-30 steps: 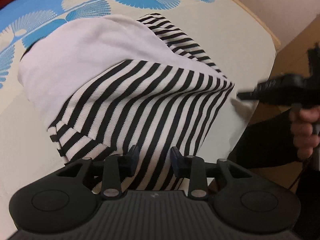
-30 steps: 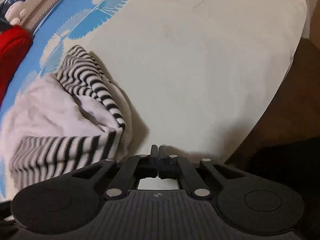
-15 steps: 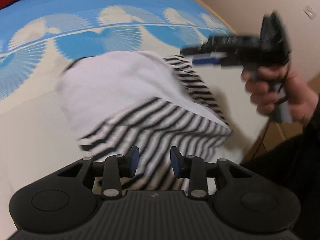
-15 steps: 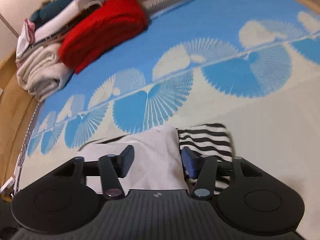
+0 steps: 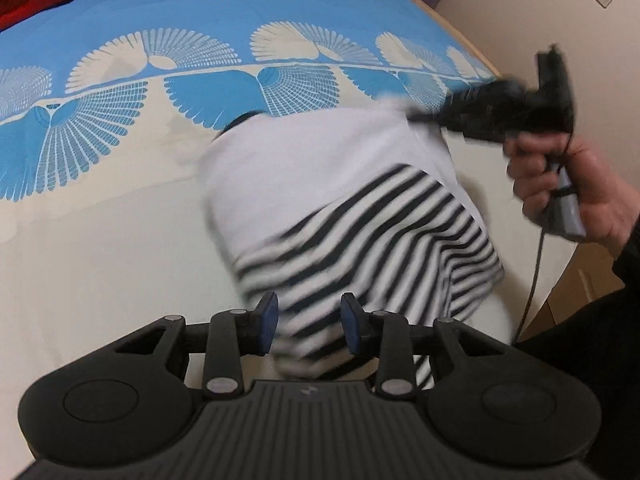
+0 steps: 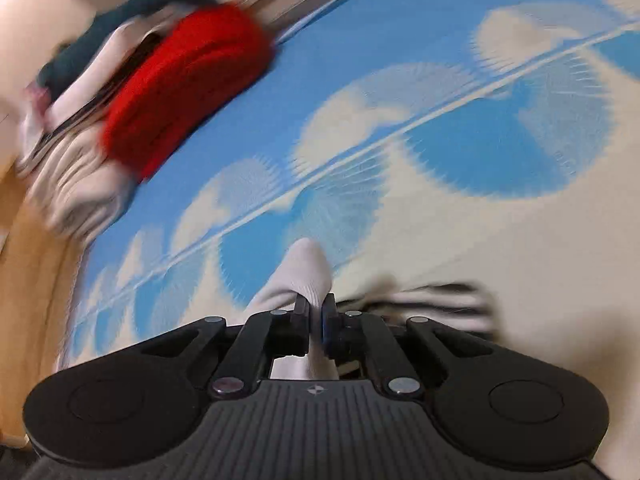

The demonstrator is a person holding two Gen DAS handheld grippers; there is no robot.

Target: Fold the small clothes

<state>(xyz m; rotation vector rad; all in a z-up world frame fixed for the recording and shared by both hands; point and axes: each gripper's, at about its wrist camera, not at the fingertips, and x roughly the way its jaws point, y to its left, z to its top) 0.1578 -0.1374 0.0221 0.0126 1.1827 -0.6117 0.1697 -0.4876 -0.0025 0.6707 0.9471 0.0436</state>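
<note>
You are working on a bed sheet (image 5: 120, 248), blue with cream fan shapes on the far half and plain cream on the near half. At its far left corner sits a stack of folded clothes (image 6: 132, 92): a red piece on top, pale and dark ones beside and under it. By my reading those are finished pieces, though the right wrist view is too blurred there to count them.

The piece in hand is 1 small garment (image 5: 340, 200), white with a black-and-white striped part, lying on the cream area toward the right edge of the bed. It is already doubled into a rough block, with the striped part on the near side and plain white on the far side, so I judge the fold to be partly done but not squared off: the outline is uneven and the far right corner is raised off the sheet.

Your right gripper (image 6: 316, 312) has its jaws pressed nearly together on that raised white corner, and a peak of white fabric stands up past the fingertips. In the left wrist view the same tool sits at the far right of the garment, gripped by your right hand (image 5: 568, 196).

Your left gripper (image 5: 307, 324) hovers over the near striped edge with its jaws partly apart. Striped cloth shows in the gap, but the pads do not seem to press on it, so I read it as holding nothing.

What appears left: carrying the pinched corner over to close the fold, flattening the block, and moving it to the stack.
</note>
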